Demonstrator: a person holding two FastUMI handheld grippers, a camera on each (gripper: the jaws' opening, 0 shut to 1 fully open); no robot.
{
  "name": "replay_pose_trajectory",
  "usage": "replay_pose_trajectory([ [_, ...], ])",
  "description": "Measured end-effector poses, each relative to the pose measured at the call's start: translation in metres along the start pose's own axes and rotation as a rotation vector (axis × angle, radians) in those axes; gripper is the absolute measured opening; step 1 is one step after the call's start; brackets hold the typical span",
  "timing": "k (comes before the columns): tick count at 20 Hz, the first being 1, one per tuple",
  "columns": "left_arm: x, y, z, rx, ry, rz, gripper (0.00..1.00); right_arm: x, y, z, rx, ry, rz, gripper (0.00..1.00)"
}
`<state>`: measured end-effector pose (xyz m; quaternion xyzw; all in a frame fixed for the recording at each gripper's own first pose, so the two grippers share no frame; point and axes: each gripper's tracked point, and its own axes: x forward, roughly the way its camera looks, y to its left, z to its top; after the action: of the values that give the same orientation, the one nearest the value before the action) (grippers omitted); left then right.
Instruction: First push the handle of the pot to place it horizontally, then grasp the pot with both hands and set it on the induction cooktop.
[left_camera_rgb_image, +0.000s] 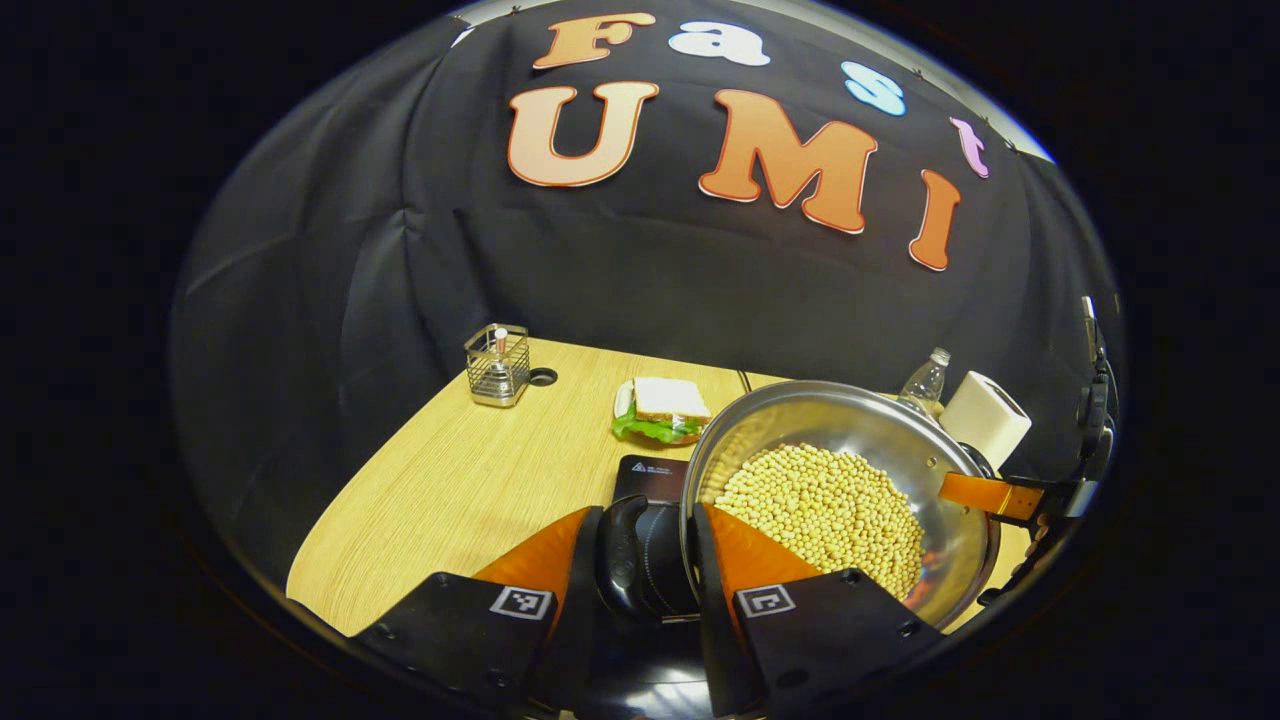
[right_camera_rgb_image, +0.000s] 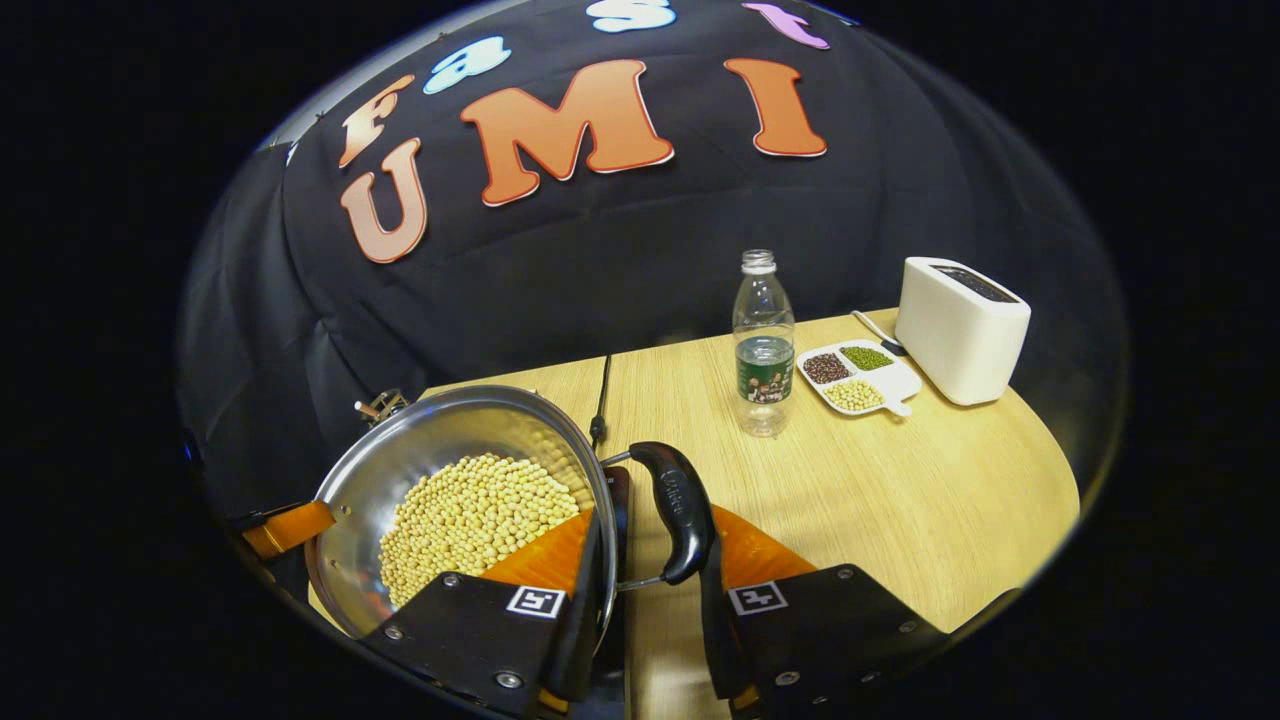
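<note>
The pot (left_camera_rgb_image: 840, 490), full of yellow beans (left_camera_rgb_image: 820, 515), hangs tilted above the cooktop (left_camera_rgb_image: 650, 478), which sits mid-worktop just below it. By my reading the step in hand is the two-handed carry and set-down. To do it well, both sides should sink together so the rim levels before the base touches, or the beans will slide toward the low side and may spill.

The left gripper (left_camera_rgb_image: 650, 570) has one finger inside the rim and one outside the left handle (left_camera_rgb_image: 625, 555), apparently clamped on it. The right gripper (right_camera_rgb_image: 650, 560) does likewise: one finger in the bowl, one beyond the right handle (right_camera_rgb_image: 675, 510), seemingly pinching it and the rim between them. Both point forward and slightly down, facing each other across the pot. A sandwich (left_camera_rgb_image: 662, 410) lies behind the cooktop; a bottle (right_camera_rgb_image: 764, 345) stands toward the far edge.
</note>
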<state>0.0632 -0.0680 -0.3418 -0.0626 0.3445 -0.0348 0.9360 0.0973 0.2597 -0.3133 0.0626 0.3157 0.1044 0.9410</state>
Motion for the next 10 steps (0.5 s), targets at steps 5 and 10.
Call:
replay_pose_trajectory([
  [5,0.014,0.019,-0.017,-0.001,0.039,0.002,0.51,0.016,0.012,-0.022,0.008,0.044,-0.001,0.45],
  [10,0.024,0.029,-0.025,0.003,0.058,0.005,0.51,0.025,0.020,-0.040,0.016,0.081,0.001,0.46],
])
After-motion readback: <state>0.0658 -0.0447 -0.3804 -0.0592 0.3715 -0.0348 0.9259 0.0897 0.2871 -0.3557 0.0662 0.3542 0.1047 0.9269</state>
